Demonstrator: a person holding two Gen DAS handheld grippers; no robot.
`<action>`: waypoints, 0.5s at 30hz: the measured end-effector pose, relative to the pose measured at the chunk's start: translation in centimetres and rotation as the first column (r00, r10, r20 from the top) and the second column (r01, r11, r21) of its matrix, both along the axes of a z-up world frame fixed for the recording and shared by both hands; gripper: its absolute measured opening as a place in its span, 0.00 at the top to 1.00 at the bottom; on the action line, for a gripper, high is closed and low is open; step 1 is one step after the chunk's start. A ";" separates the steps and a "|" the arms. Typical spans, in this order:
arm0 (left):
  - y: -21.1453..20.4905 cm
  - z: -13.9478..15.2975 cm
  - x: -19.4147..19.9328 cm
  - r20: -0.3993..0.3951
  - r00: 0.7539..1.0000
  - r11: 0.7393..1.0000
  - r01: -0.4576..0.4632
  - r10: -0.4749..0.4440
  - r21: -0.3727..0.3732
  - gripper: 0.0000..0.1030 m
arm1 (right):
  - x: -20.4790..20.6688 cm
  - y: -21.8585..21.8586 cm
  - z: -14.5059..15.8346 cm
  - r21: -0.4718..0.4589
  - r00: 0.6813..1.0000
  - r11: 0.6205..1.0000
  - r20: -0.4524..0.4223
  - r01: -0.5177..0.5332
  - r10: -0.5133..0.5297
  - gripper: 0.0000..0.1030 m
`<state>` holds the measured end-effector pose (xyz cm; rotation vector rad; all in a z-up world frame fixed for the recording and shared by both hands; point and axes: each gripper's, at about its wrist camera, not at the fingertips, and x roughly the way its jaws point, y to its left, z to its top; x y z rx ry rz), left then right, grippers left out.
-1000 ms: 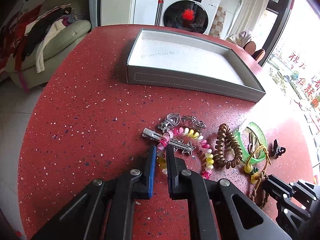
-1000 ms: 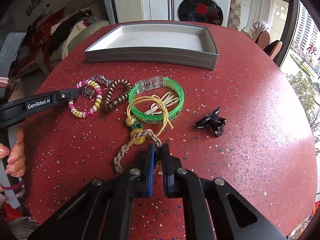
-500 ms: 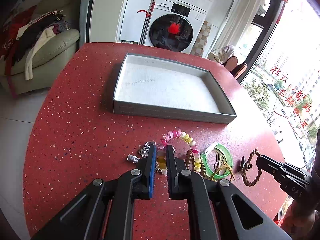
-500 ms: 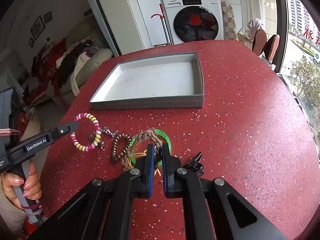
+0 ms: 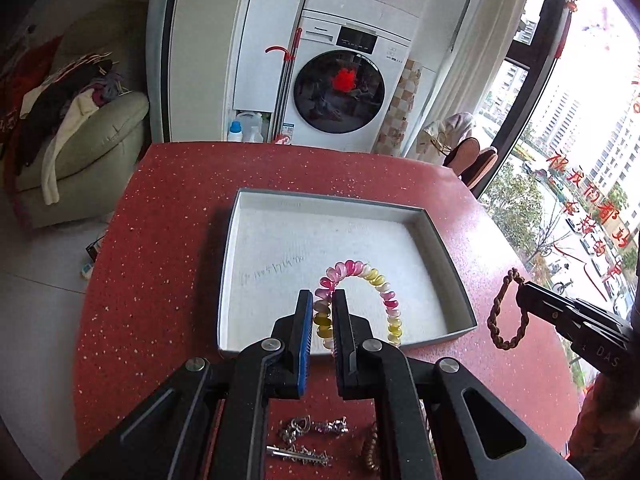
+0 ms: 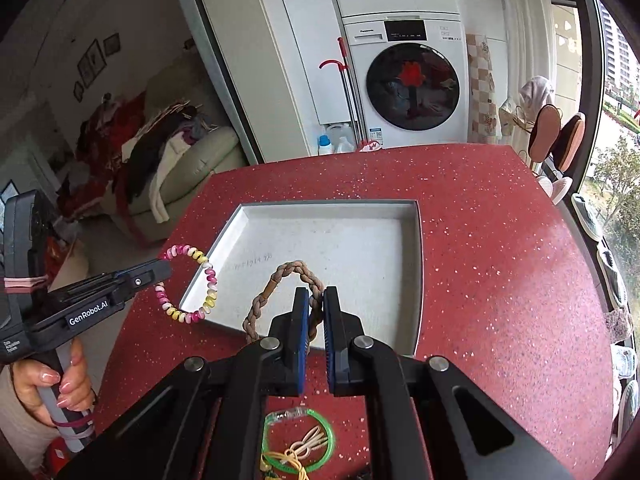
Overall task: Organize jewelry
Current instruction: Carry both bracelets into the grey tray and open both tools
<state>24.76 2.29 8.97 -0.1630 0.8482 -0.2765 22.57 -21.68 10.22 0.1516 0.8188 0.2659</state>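
Note:
My left gripper (image 5: 322, 303) is shut on a pink-and-yellow spiral hair tie (image 5: 370, 277) and holds it in the air above the near edge of the grey tray (image 5: 440, 236). My right gripper (image 6: 316, 300) is shut on a brown braided bracelet (image 6: 276, 280) and holds it above the tray's (image 6: 416, 264) near edge. The tray has a white floor with nothing in it. The right gripper and bracelet (image 5: 506, 314) show at the right of the left wrist view. The left gripper and hair tie (image 6: 210, 280) show at the left of the right wrist view.
On the red table (image 5: 160, 280) below the left gripper lie a silver chain (image 5: 312, 427), a silver hair clip (image 5: 298, 456) and a brown spiral tie (image 5: 370, 454). A green bangle (image 6: 298, 444) with yellow cords lies below the right gripper. A sofa and a washing machine stand beyond the table.
Both grippers have risen from the table with their pieces and moved forward to the tray. The hair tie and the braided bracelet now hang in the air above the tray's near edge.

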 end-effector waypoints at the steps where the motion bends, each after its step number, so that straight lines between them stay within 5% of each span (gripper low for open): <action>1: -0.2 0.1 0.9 0.003 1.000 1.000 -0.002 0.002 0.005 0.73 | 1.0 0.1 -0.1 -0.002 1.000 1.000 -0.003 0.003 -0.003 0.92; 15: -2.4 -7.0 10.5 -0.097 0.994 0.995 -0.033 0.042 0.096 0.72 | 11.2 -0.2 -7.9 0.016 0.983 0.996 -0.162 0.090 -0.087 0.92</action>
